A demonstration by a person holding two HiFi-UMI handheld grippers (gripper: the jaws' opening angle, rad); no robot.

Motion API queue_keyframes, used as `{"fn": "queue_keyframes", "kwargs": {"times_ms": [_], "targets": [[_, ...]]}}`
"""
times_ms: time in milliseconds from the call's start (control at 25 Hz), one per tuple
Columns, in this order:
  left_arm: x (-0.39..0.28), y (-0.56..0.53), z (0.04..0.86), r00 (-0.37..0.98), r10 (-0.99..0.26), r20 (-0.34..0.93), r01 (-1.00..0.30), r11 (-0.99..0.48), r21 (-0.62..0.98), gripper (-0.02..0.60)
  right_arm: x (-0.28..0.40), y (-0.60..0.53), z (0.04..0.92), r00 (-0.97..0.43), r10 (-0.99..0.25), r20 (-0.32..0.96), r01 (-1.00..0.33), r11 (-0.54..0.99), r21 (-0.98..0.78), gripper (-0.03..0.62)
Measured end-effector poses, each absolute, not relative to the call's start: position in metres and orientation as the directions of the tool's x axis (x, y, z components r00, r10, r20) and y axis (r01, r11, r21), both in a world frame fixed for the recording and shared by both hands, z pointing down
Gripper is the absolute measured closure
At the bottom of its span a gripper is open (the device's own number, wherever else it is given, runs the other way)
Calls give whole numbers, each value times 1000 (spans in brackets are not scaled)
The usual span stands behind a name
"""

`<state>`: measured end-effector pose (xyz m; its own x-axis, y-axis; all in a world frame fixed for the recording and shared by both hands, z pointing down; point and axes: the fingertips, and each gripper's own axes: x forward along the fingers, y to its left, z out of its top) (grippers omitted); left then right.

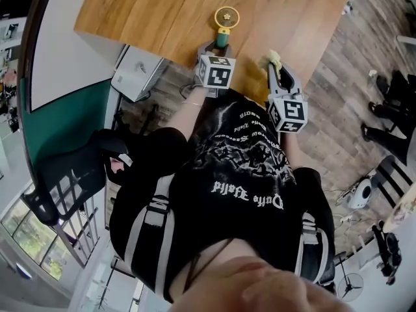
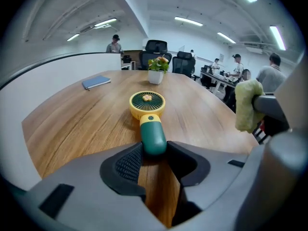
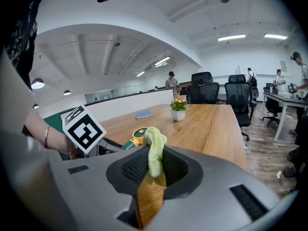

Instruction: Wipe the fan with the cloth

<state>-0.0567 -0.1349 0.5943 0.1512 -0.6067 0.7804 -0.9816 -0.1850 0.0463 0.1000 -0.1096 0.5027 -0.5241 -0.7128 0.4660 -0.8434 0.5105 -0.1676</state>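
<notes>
Open-plan office; wooden table (image 2: 72, 124) with fan (image 2: 147, 114), blue notebook (image 2: 96, 82), potted plant (image 2: 156, 70).

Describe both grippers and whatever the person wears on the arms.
The left gripper and right gripper look alike: grey moulded shells with black ribbed pads. Each carries a white cube printed with black square markers. No cables show. The person wears a black T-shirt with white print, forearms unsleeved, and a thin bracelet on the left wrist.
</notes>
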Motion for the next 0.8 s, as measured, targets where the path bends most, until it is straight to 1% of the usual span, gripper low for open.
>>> {"fn": "queue_keyframes", "kwargs": {"times_ms": [200,320,400,560,720,800], "targets": [[-46,-122,594,309,-546,778,-882,-470,21,405,84,-108,498,-530,-719,450,-843,507,-182,522],[-34,-109,593,392,-498,774,-812,-583,35,405,77,-107,494,-535,-720,442,-841,506,-193,522],[-29,-102,592,436,-467,769,-767,-639,46,405,68,-104,497,-557,-695,454,-824,528,-203,523],[-25,-92,592,482,-420,769,-685,-728,32,405,36,-94,509,-646,-566,513,-735,643,-216,522],[-26,-89,594,508,-382,772,-637,-770,38,405,-6,-101,512,-714,-457,530,-641,732,-231,522],[-26,-89,594,517,-362,776,-610,-792,37,405,-27,-99,527,-724,-373,580,-585,777,-231,523]]}}
